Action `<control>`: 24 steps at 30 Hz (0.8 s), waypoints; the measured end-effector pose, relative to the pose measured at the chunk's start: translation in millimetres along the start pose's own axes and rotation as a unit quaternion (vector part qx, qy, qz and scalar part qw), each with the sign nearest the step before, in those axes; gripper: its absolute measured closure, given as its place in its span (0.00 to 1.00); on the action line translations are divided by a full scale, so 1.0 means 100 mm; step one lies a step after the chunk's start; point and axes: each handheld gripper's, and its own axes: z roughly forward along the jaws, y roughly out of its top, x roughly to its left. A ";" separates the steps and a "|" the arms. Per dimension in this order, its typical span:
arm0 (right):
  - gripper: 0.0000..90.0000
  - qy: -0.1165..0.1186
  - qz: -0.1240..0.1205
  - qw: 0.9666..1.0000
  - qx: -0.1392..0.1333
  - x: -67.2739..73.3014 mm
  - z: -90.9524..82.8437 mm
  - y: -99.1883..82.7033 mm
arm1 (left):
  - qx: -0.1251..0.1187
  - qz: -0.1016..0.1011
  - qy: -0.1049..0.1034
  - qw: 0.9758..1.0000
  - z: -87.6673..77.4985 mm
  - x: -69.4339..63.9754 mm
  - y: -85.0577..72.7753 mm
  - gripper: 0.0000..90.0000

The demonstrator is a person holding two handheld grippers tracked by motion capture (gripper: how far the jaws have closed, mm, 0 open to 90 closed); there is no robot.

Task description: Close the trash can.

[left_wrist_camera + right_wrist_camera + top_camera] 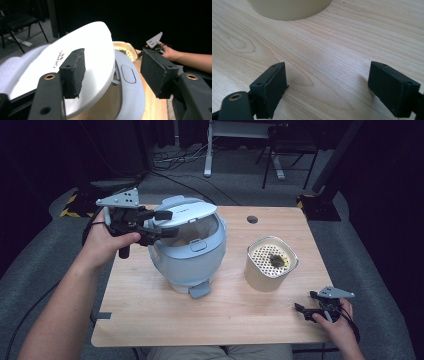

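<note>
At the left of the wooden table [150, 305], the left gripper [162, 225] was held level at the raised lid [187, 210] of the pale blue appliance [190, 255], which stood left of the table's middle. In the left gripper view, the white lid [95, 57] was seen lying between the two jaws: one pad [75, 72] lay over the lid's top face, while the other pad [156, 72] stood apart beside the appliance's rim [130, 95]. The jaws were thus set around the lid's edge without a firm clamp being visible; whether the near pad actually touched the lid could not be told. The lid was tilted up, hinged open above the appliance's bowl.

To the right of the appliance, near it but not touching, a cream perforated basket [271, 262] was placed on the table, with a dark clump [277, 261] lying inside it.

Farther right of the appliance, by the table's near right corner, the right gripper [302, 309] was rested low. In the right gripper view its jaws were seen spread wide over bare wood [317, 55], nothing being held, with the basket's base [289, 10] ahead.
</note>
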 end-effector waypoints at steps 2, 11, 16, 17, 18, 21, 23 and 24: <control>0.17 0.001 -0.001 1.000 0.000 0.00 0.00 0.00 | 0.002 -0.003 -0.001 1.000 0.03 0.00 -0.02 0.44; 0.17 0.001 -0.001 1.000 0.000 0.00 0.00 0.00 | 0.008 -0.034 -0.014 0.999 0.19 0.05 -0.10 0.60; 0.17 0.001 -0.002 1.000 0.000 0.00 0.00 0.00 | 0.006 -0.046 -0.015 0.999 0.26 0.06 -0.13 0.69; 0.17 0.001 -0.002 1.000 0.000 0.00 0.00 0.00 | 0.004 -0.046 -0.010 0.999 0.27 0.07 -0.13 0.69; 0.17 0.001 -0.002 1.000 0.000 0.00 0.00 0.00 | 0.003 -0.047 -0.003 0.999 0.28 0.07 -0.13 0.69; 0.17 0.002 -0.002 1.000 0.000 0.00 0.00 0.00 | 0.004 -0.041 0.016 0.999 0.31 0.08 -0.14 0.69; 0.17 0.002 -0.002 1.000 0.000 0.00 0.00 0.00 | 0.004 -0.036 0.024 0.999 0.33 0.09 -0.14 0.69; 0.17 0.002 -0.002 1.000 0.000 0.00 0.00 0.00 | 0.006 -0.033 0.029 0.999 0.34 0.09 -0.14 0.68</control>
